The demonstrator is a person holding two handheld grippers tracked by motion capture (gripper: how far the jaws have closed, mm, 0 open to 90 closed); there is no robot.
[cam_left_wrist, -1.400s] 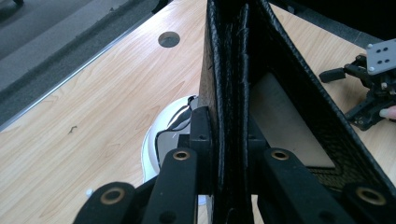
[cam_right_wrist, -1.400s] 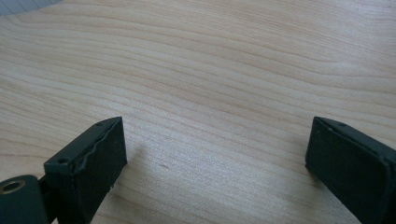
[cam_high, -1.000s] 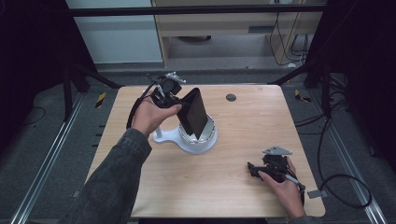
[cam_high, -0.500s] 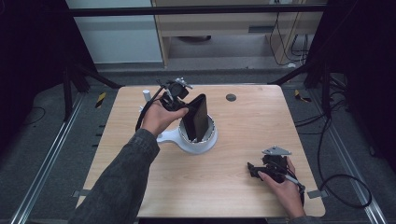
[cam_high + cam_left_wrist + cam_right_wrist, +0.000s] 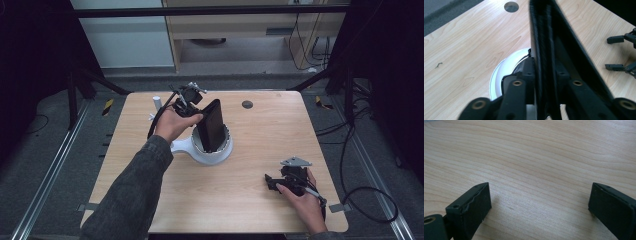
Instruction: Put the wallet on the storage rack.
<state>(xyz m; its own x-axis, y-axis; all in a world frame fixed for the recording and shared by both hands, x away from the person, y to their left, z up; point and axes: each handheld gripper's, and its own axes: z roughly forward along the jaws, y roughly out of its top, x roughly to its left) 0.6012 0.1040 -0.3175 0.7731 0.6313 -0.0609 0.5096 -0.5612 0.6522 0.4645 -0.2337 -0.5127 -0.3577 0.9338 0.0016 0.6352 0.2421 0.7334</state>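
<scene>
Since the earlier frame the left gripper [image 5: 199,111] has sunk, its jaws easing apart yet seemingly gripping the flat black slab [image 5: 549,57] between them, over the white round stand [image 5: 212,152]; the right gripper [image 5: 272,182] gapes, empty.

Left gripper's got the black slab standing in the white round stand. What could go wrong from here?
1. The flat black slab leans in the white round stand while the left gripper, jaws just opening, brackets it; let go, it may tip.
2. Pulling away could drag the slab.
3. The right gripper rests open on the wooden table, too far to steady anything.
</scene>
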